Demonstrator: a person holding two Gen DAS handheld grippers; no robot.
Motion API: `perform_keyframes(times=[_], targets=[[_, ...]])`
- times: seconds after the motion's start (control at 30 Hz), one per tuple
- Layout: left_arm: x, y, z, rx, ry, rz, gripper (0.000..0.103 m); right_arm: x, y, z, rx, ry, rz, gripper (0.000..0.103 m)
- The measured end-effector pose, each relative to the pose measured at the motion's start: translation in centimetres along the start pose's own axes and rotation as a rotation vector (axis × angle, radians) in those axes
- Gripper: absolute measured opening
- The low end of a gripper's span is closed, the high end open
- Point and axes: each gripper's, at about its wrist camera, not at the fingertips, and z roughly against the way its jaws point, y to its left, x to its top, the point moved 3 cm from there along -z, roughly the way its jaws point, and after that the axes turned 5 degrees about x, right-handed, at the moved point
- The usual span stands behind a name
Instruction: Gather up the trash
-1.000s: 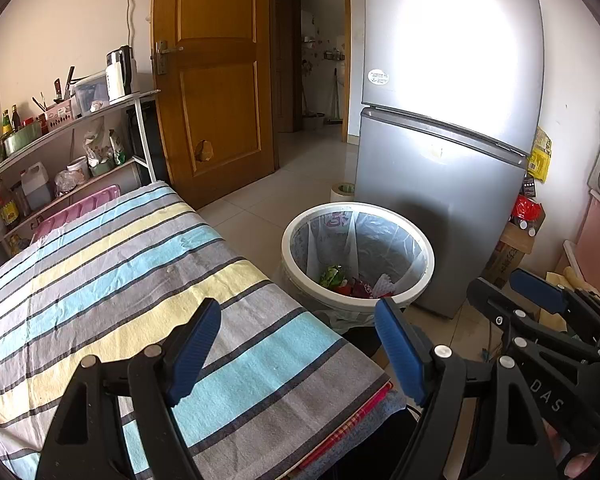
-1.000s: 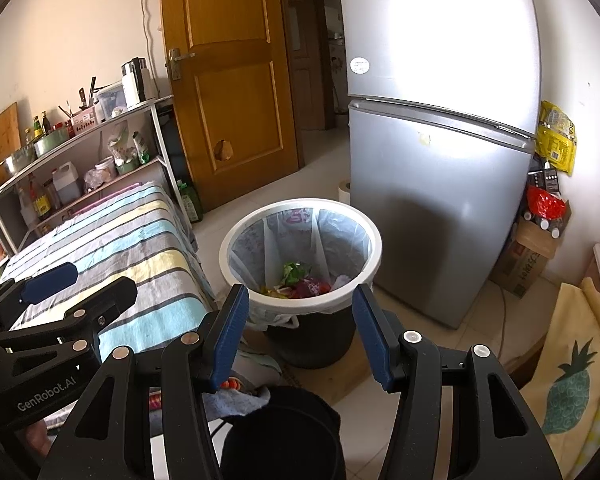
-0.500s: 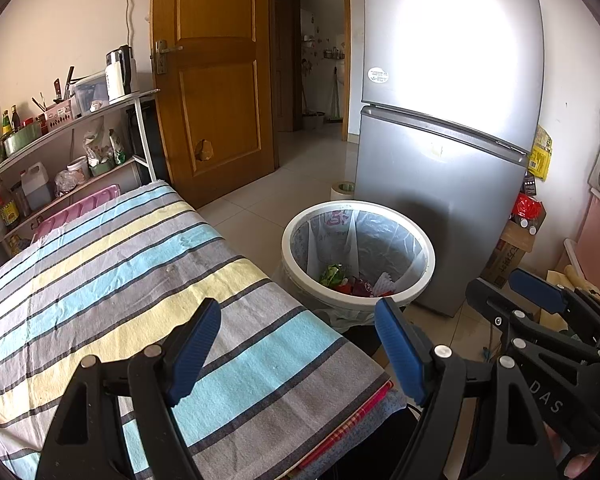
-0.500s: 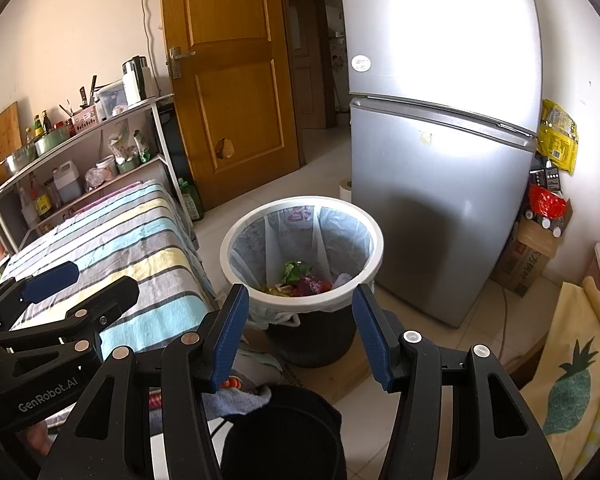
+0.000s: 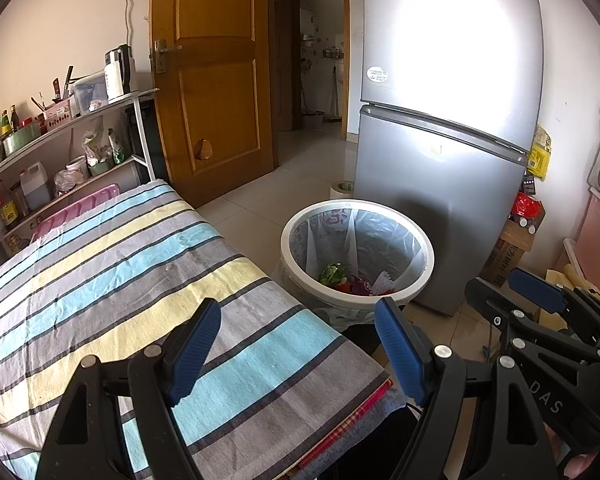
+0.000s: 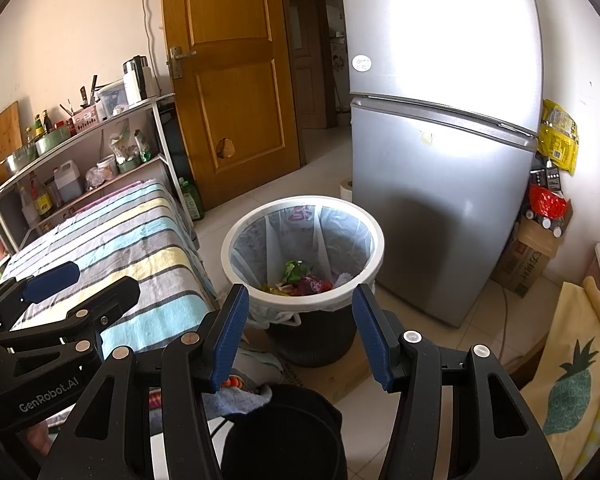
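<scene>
Trash [image 6: 298, 280] lies at the bottom of the lined bin [image 6: 244, 248], on the floor past both grippers. Nearest, the left gripper [image 5: 298, 346] hangs over the striped cloth [image 5: 112, 264], jaws apart and empty; the right gripper [image 6: 296, 328] likewise gapes. Behind the bin stands the fridge [image 6: 440, 184], then the door [image 6: 236, 92].

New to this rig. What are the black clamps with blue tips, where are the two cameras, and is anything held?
No robot arm: a person holds one two-finger gripper in each hand, with a fisheye camera on each looking forward along its fingers. The left view shows the left gripper over the striped cloth on the table; the right view shows the right gripper facing the lined trash bin, which holds scraps. Each view catches the other gripper at its edge. Both are open and hold nothing. The fridge stands behind the bin.
</scene>
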Motion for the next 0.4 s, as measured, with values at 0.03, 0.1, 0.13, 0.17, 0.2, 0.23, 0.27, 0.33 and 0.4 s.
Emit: perform_keyframes(times=[0.03, 0.1, 0.13, 0.17, 0.2, 0.23, 0.27, 0.33, 0.4], targets=[[0.0, -0.01, -0.01, 0.0, 0.0, 0.0, 0.081, 0.05, -0.06, -0.07, 0.001, 0.0, 0.0, 0.055], [-0.01, 0.01, 0.0, 0.0, 0.0, 0.0, 0.081, 0.07, -0.08, -0.1, 0.001, 0.0, 0.001, 0.055], [-0.02, 0.01, 0.03, 0.001, 0.0, 0.0, 0.081, 0.07, -0.08, -0.1, 0.001, 0.0, 0.001, 0.055], [0.0, 0.0, -0.02, 0.001, 0.0, 0.001, 0.081, 0.07, -0.09, -0.11, 0.001, 0.001, 0.0, 0.055], [-0.02, 0.03, 0.02, 0.0, 0.001, 0.001, 0.081, 0.04, -0.05, -0.04, 0.0, 0.001, -0.001, 0.055], [0.0, 0.0, 0.0, -0.001, 0.0, 0.0, 0.081, 0.09, -0.1, -0.11, 0.001, 0.0, 0.0, 0.055], [-0.03, 0.0, 0.03, 0.0, 0.001, 0.0, 0.081, 0.08, -0.07, -0.08, 0.001, 0.0, 0.001, 0.055], [-0.01, 0.01, 0.04, 0.0, 0.001, 0.0, 0.081, 0.07, -0.1, -0.12, 0.001, 0.001, 0.001, 0.055], [-0.01, 0.01, 0.06, 0.0, -0.001, 0.0, 0.081, 0.07, -0.1, -0.1, 0.001, 0.001, 0.0, 0.055]])
